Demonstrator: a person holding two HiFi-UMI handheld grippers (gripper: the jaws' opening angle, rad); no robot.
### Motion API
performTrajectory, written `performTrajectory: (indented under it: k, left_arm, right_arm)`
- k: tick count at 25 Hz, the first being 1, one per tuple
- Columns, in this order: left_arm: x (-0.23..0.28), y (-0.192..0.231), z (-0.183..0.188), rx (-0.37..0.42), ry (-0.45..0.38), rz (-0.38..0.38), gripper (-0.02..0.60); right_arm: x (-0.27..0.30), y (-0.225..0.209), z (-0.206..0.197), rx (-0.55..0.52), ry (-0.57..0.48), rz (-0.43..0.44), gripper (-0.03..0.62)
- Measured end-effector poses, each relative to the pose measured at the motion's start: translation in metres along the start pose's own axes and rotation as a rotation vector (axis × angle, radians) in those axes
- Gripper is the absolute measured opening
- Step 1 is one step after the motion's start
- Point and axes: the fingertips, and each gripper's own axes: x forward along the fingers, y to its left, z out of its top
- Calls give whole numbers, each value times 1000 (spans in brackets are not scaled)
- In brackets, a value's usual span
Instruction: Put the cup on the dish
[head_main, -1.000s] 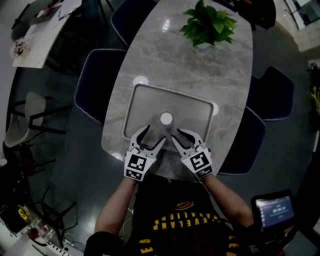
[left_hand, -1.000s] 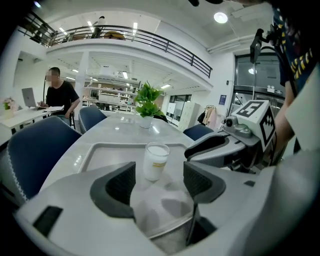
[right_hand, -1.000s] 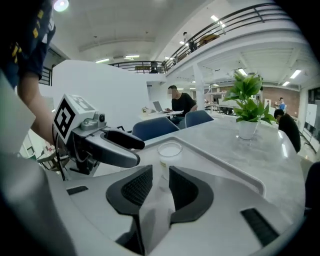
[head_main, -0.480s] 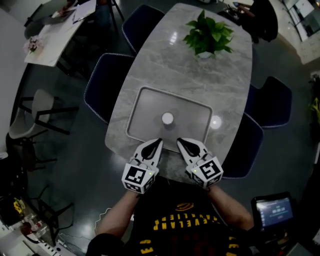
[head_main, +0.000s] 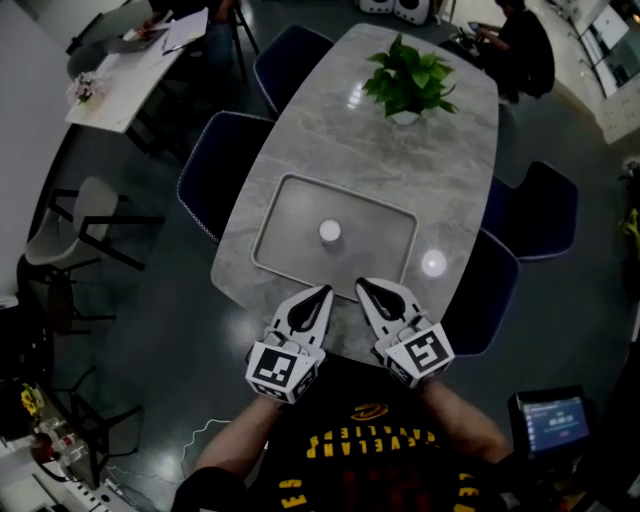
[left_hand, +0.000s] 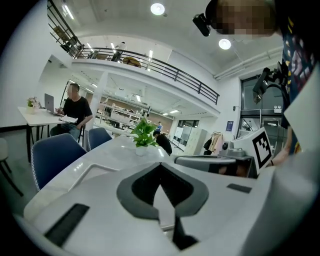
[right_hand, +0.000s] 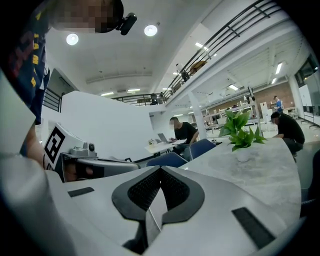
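Left gripper (head_main: 322, 293) and right gripper (head_main: 362, 287) are both pressed together, pinching nothing, above the near edge of the glossy, veined stone worktop (head_main: 330, 140). Ahead of their tips, untouched, a small round white cup (head_main: 330, 232) stands on the grey rounded-rectangle dish (head_main: 288, 215). Only the head view shows it. In both gripper views the pale jaw bodies block it, with a leafy plant (left_hand: 143, 132) visible past them.
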Motion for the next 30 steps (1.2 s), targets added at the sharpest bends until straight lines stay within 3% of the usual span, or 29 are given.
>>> performTrajectory:
  k: [12, 30]
  left_arm:
    - [-25, -43, -1, -19, -49, 29, 0]
    - [-29, -63, 4, 1, -71, 40, 0]
  right_arm:
    - [-46, 6, 10, -55, -7, -44, 6]
    - [-63, 19, 23, -97, -96, -4, 6]
